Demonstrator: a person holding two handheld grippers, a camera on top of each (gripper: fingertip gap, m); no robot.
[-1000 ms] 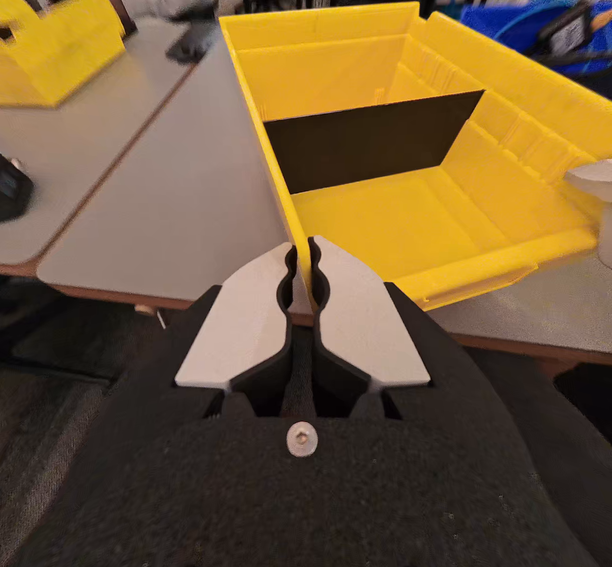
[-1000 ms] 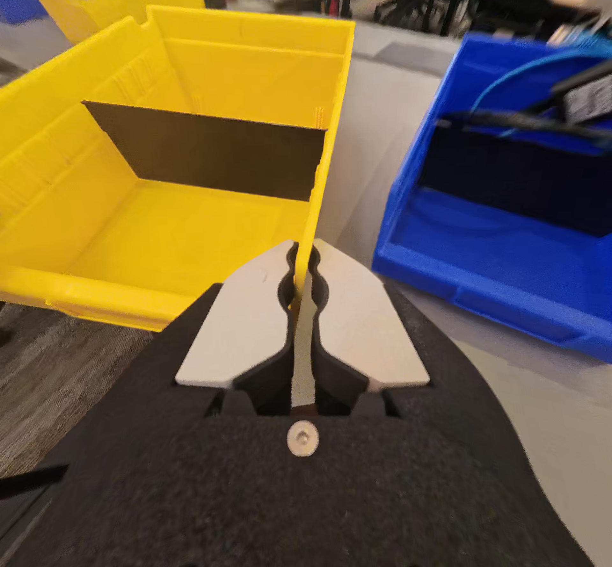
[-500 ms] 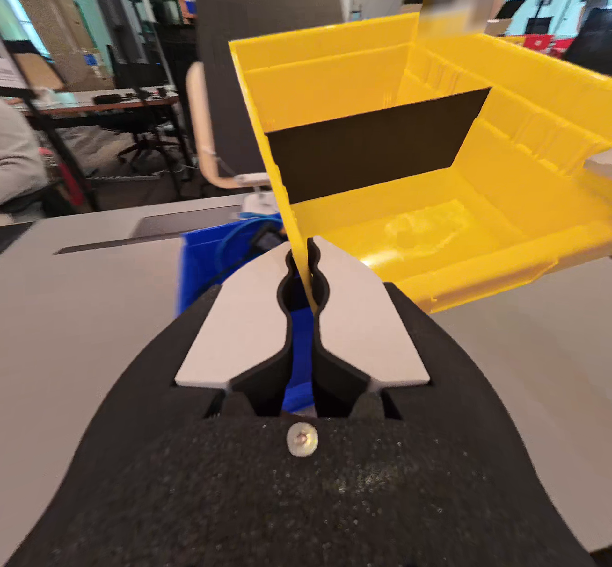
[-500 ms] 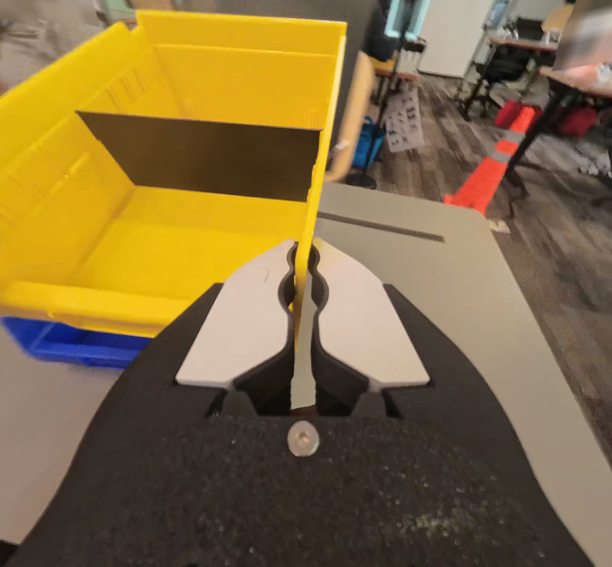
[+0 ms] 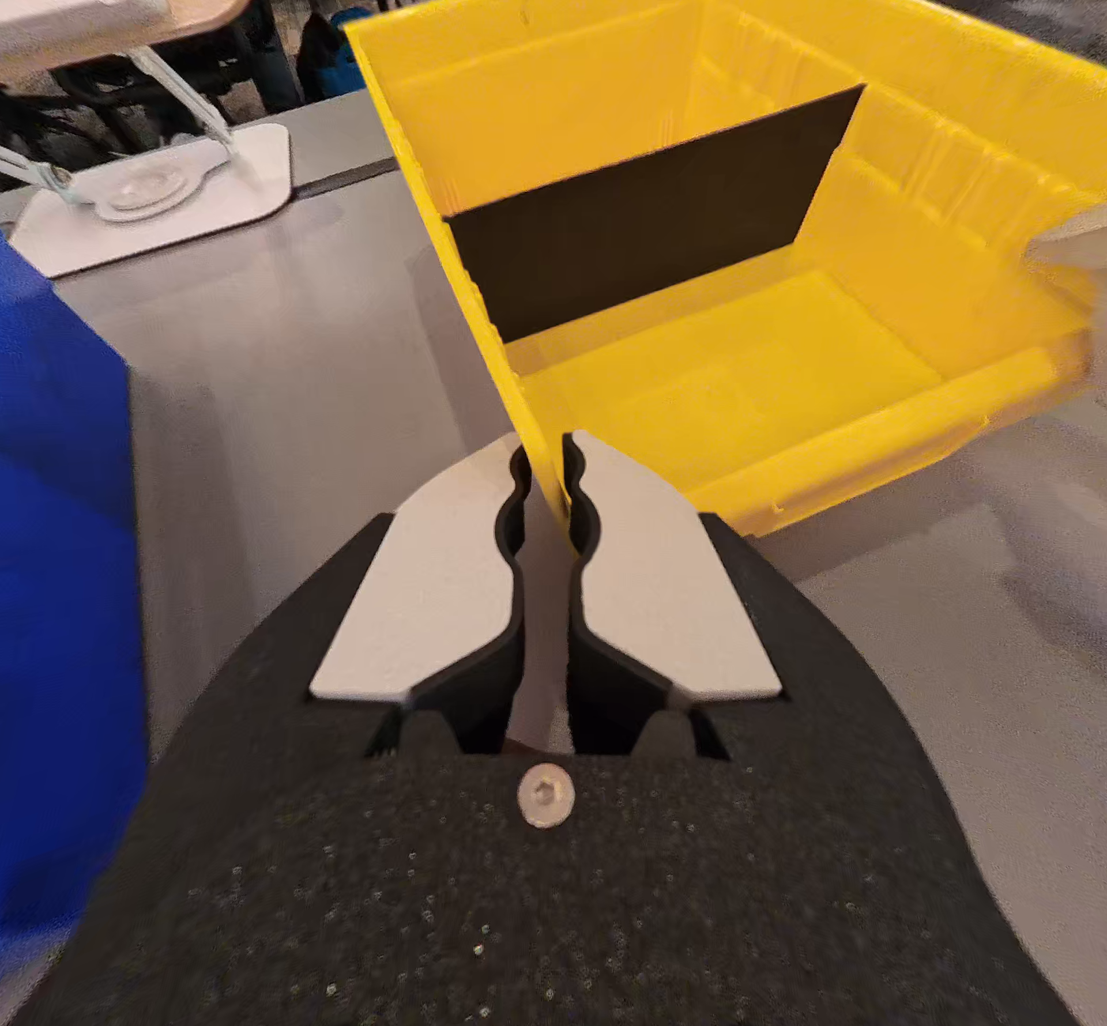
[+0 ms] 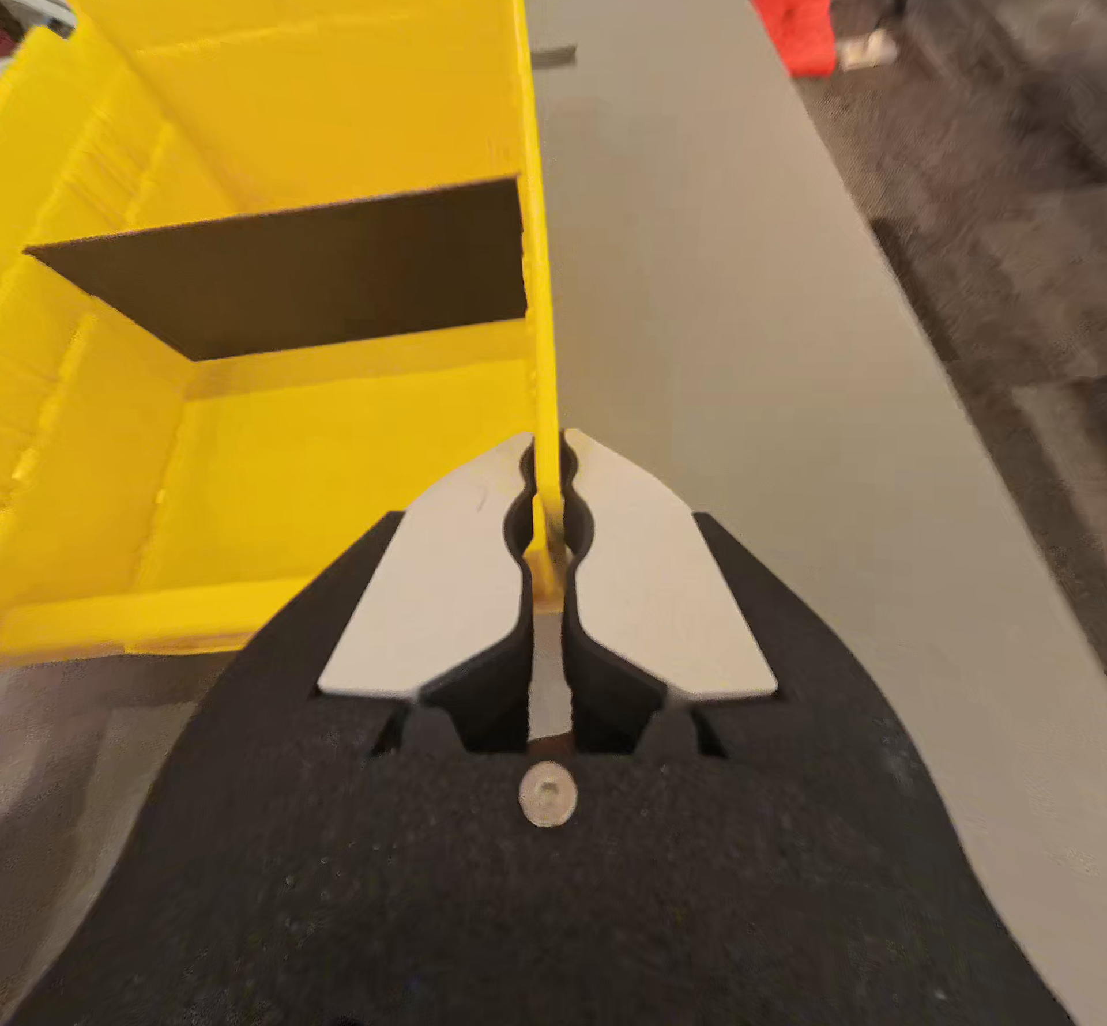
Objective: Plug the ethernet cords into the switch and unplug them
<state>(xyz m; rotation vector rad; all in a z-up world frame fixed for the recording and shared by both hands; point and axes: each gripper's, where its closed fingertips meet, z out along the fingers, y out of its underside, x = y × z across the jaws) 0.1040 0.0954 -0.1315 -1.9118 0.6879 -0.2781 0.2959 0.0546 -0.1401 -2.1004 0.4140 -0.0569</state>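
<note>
Left wrist view: my left claw (image 5: 546,461) is clamped on the near-left wall of the yellow bin (image 5: 749,398), which fills the upper right over the grey table (image 5: 287,374); a blue bin (image 5: 54,518) edges the left.

Right wrist view: my right claw (image 6: 548,458) pinches the bin's right wall. No cords or switch visible in either view, so I judge the plugging hasn't started.

bin (image 5: 898,458) on table (image 5: 287,398), divider (image 5: 629,231) across, perhaps midway

The left gripper (image 5: 546,461) and the right gripper (image 6: 548,455) each had their jaws closed tight on a thin wall, one per side, pointing forward.
</note>
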